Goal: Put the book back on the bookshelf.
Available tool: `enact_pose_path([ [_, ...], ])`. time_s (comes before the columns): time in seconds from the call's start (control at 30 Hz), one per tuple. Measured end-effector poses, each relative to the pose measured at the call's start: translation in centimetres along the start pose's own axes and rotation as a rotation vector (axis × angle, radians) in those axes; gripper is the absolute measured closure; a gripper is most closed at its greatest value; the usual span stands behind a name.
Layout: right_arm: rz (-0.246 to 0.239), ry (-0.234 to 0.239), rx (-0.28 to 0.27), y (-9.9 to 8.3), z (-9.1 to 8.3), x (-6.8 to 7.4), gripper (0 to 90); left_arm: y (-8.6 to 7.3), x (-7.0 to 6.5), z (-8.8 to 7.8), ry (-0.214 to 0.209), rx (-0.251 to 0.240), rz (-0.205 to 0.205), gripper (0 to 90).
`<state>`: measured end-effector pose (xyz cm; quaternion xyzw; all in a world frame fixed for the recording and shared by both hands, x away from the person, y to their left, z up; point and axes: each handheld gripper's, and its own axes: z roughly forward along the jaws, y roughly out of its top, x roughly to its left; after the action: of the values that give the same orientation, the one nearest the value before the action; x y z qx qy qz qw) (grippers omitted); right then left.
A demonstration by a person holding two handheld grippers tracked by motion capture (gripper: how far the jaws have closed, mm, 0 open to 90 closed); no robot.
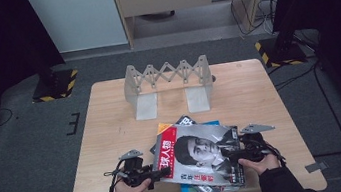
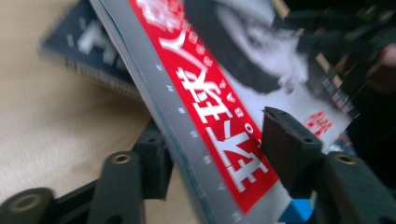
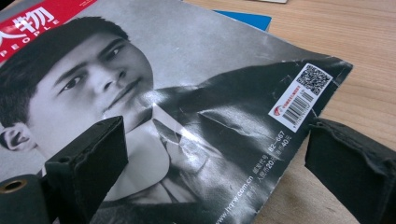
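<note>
A magazine (image 1: 199, 155) with a red title band and a black-and-white portrait cover lies on top of a loose pile at the table's front middle. My left gripper (image 1: 152, 175) is at its spine edge. In the left gripper view the spine side of the magazine (image 2: 205, 102) runs slanted between the jaws of my left gripper (image 2: 210, 140), one pad under it, the other over the cover, with a gap left. My right gripper (image 1: 235, 155) is at the opposite edge. There the right gripper (image 3: 215, 140) stands open astride the barcode corner of the magazine (image 3: 187, 93).
Under the top magazine lie a blue book (image 1: 189, 191) and a dark magazine (image 1: 185, 120). A grey accordion-style metal rack (image 1: 168, 76) stands at the back of the wooden table (image 1: 113, 134). Black stands and cables sit on the floor behind.
</note>
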<state>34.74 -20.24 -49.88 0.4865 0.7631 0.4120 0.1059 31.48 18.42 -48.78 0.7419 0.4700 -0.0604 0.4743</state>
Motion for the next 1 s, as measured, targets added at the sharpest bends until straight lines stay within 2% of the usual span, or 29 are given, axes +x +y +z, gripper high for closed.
enact_pose_path([
  [0.1, 0.015, 0.003, 0.004, -0.1, 0.0, -0.1, 5.8, 0.5, -0.3, -0.4, -0.027, -0.062, 0.016, 50.0],
  [0.13, 0.015, 0.003, 0.004, -0.1, 0.0, -0.1, 5.8, 0.5, -0.3, -0.4, -0.027, -0.062, 0.016, 49.9],
  [0.17, 0.021, 0.009, 0.005, -0.1, 0.0, -0.1, 5.7, 0.8, -0.5, -0.3, -0.055, -0.074, 0.026, 49.3],
  [0.2, 0.017, 0.009, 0.003, -0.1, 0.1, -0.2, 5.7, 0.9, -0.5, -0.2, -0.061, -0.085, 0.025, 49.4],
  [0.27, 0.020, 0.010, 0.001, -0.1, 0.1, -0.2, 5.4, 1.3, -0.4, 0.3, -0.084, -0.076, -0.001, 48.9],
  [0.33, 0.028, 0.012, 0.000, -0.1, 0.2, -0.2, 5.0, 1.5, -0.3, 0.9, -0.091, -0.054, -0.003, 50.2],
  [0.37, 0.027, 0.012, 0.000, -0.1, 0.1, -0.2, 5.0, 1.5, -0.3, 1.2, -0.092, -0.047, -0.016, 50.8],
  [0.47, 0.028, 0.014, 0.001, -0.1, 0.2, -0.2, 5.0, 1.6, -0.3, 1.4, -0.084, -0.027, -0.019, 58.7],
  [0.57, 0.025, 0.015, 0.003, -0.1, 0.2, -0.3, 4.9, 1.9, -0.2, 1.0, -0.092, -0.020, -0.051, 65.9],
  [0.63, 0.028, 0.014, 0.009, -0.1, 0.1, -0.2, 4.8, 2.2, -0.3, 0.9, -0.089, -0.012, -0.053, 69.8],
  [0.73, 0.025, 0.013, 0.013, 0.1, 0.1, -0.3, 5.2, 2.7, -0.4, 0.7, -0.087, -0.021, -0.071, 74.2],
  [0.83, 0.027, 0.008, 0.009, 0.2, -0.2, -0.4, 7.3, 3.4, -0.3, 0.3, -0.100, -0.056, -0.101, 78.8],
  [0.87, 0.015, 0.003, 0.000, 0.3, -0.3, -0.6, 7.5, 3.6, -0.3, 0.3, -0.104, -0.063, -0.109, 79.9],
  [1.0, 0.025, -0.013, -0.032, 0.4, -0.9, -1.0, 7.4, 4.7, -0.6, 0.1, -0.114, -0.097, -0.121, 83.2],
])
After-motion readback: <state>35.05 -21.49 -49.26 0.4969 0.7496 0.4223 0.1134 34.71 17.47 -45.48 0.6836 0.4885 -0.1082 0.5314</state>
